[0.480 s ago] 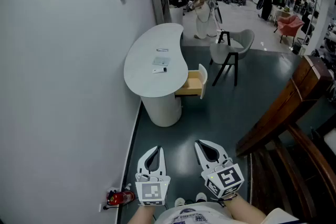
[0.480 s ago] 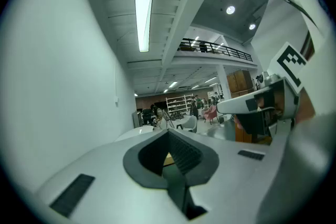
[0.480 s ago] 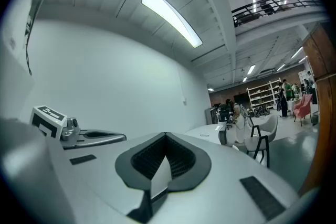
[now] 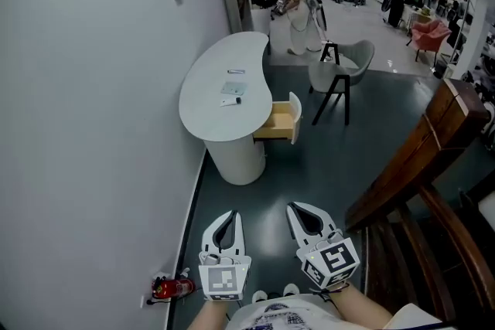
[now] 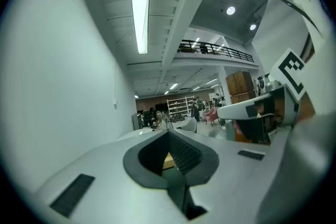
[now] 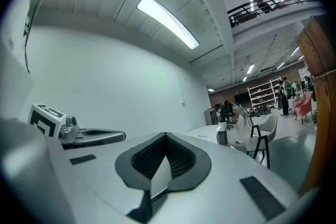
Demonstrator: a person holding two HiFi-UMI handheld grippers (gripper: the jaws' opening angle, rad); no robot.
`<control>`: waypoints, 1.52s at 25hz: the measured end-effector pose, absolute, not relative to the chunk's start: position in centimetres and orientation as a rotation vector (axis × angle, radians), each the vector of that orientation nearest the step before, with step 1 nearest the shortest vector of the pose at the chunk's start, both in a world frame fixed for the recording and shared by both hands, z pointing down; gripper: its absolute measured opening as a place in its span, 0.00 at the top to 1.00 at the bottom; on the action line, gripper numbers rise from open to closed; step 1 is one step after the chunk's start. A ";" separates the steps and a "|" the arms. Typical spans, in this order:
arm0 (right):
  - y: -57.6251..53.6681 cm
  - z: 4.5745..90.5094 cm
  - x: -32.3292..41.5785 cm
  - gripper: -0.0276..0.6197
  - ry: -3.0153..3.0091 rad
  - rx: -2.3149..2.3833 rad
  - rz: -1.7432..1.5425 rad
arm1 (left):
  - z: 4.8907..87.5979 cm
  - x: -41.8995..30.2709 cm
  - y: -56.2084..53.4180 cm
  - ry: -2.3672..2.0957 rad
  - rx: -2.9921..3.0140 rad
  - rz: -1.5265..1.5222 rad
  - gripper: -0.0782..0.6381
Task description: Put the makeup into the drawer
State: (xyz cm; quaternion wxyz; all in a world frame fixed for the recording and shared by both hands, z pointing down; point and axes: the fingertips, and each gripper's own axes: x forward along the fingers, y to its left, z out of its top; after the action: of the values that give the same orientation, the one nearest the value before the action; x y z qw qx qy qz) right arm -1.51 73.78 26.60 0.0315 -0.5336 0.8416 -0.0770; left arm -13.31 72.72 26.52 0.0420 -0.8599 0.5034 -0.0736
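The left gripper (image 4: 228,222) is clenched: in its own view the two jaws meet at their tips, and the ribbed hollow behind the tips holds nothing. The right gripper (image 4: 303,216) is clenched in the same way, tips together and hollow empty. Neither touches anything. In the head view both are held level and side by side, low in the picture and just in front of the person's body, above the dark floor (image 4: 325,166). They point toward the white curved table (image 4: 205,116), which is well apart from them. The makeup (image 4: 232,88) lies on that tabletop as a few small items close together: a thin one farthest off, a pale flat one in the middle, and a small tube-like piece nearest. They are too small to tell more. The drawer (image 4: 280,122) stands pulled open at the table's right side, its wooden inside showing, and the makeup is not in it. A grey chair (image 4: 340,73) stands just beyond the drawer. A red fire extinguisher (image 4: 172,288) lies on the floor by the wall (image 4: 93,127), left of the left gripper. A wooden stair rail (image 4: 418,158) slopes along the right.
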 end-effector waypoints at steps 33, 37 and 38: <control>53.9 29.3 -1.2 0.93 2.663 -1.572 -0.306 | 29.7 -13.4 53.4 1.601 -2.606 -0.285 0.83; 47.9 28.9 -3.1 0.93 2.671 -1.570 -0.317 | 29.4 -15.0 47.6 1.595 -2.617 -0.280 0.83; 46.4 28.9 -3.7 0.93 2.672 -1.572 -0.317 | 29.4 -15.6 46.1 1.594 -2.614 -0.280 0.83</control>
State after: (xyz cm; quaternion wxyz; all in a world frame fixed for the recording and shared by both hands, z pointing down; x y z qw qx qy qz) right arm -3.66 46.39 28.89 0.0126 -0.5044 0.8574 -0.1017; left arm -15.56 46.10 29.37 0.0334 -0.8498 0.5181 -0.0909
